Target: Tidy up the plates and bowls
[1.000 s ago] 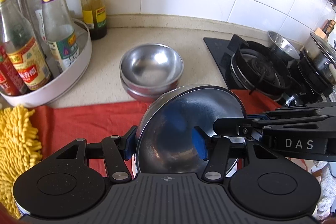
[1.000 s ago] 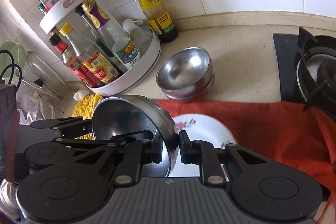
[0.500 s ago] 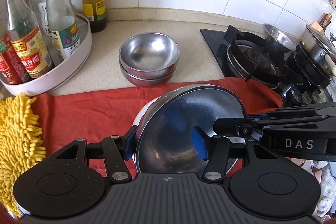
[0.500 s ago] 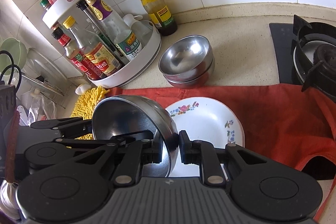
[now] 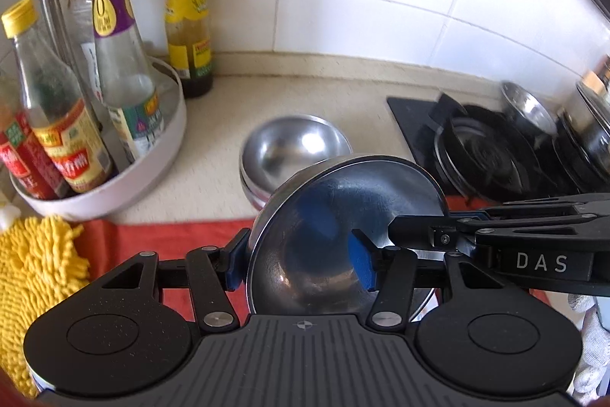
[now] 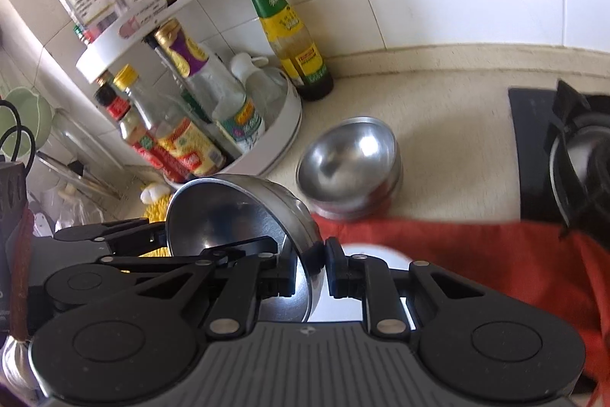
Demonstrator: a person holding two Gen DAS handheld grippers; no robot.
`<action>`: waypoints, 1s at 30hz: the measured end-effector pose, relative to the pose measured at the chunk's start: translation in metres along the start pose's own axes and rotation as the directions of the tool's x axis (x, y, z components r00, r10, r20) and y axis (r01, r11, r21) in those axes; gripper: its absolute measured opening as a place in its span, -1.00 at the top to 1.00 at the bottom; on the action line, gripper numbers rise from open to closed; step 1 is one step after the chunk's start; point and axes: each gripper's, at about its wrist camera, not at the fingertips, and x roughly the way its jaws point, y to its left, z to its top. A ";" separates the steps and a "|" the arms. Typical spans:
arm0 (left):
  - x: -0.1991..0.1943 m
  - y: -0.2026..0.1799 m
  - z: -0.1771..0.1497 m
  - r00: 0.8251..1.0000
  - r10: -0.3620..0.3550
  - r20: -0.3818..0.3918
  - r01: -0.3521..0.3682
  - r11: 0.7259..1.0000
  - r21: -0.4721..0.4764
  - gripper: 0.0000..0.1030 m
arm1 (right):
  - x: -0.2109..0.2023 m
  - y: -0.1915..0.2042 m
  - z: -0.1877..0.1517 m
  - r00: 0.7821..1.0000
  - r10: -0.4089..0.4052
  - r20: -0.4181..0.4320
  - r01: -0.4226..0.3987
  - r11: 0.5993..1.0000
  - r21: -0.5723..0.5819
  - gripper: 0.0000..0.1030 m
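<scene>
Both grippers hold one steel bowl (image 5: 335, 239) tilted above the red cloth (image 5: 152, 239). My left gripper (image 5: 297, 266) is shut on its wall, one blue pad outside and one inside. Across the bowl (image 6: 228, 224), my right gripper (image 6: 310, 269) is shut on the opposite rim; it also shows in the left wrist view as the right gripper (image 5: 396, 227). A stack of steel bowls (image 5: 293, 151) stands on the counter just behind, the same stack of bowls (image 6: 350, 166) in the right wrist view. A white plate (image 6: 377, 254) lies on the cloth, mostly hidden under the gripper.
A white two-tier rack (image 6: 282, 124) of sauce bottles stands at the left, with a green-labelled bottle (image 5: 188, 25) beside it at the wall. A yellow chenille cloth (image 5: 34, 277) lies front left. The gas stove (image 5: 480, 155) with pots (image 5: 526, 109) is to the right.
Both grippers and the held bowl pulled back, then moved forward again toward the bowl stack, which now sits closer. The plate is again almost wholly covered. Both grips are unchanged.
</scene>
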 end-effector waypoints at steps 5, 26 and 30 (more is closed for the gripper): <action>0.021 0.008 0.028 1.000 0.021 0.005 -0.021 0.999 -0.031 -0.18 | 0.023 -0.011 0.034 1.000 0.014 -0.015 -0.014 1.000 -0.011 0.67; 0.099 0.042 0.071 0.996 0.057 -0.062 -0.065 0.989 -0.136 -0.26 | 0.092 -0.067 0.092 0.997 -0.014 -0.080 0.012 1.000 -0.025 0.39; 0.098 0.043 0.067 0.997 0.038 -0.067 -0.047 0.989 -0.138 -0.35 | 0.099 -0.075 0.088 0.993 0.006 -0.116 -0.007 1.000 -0.006 0.38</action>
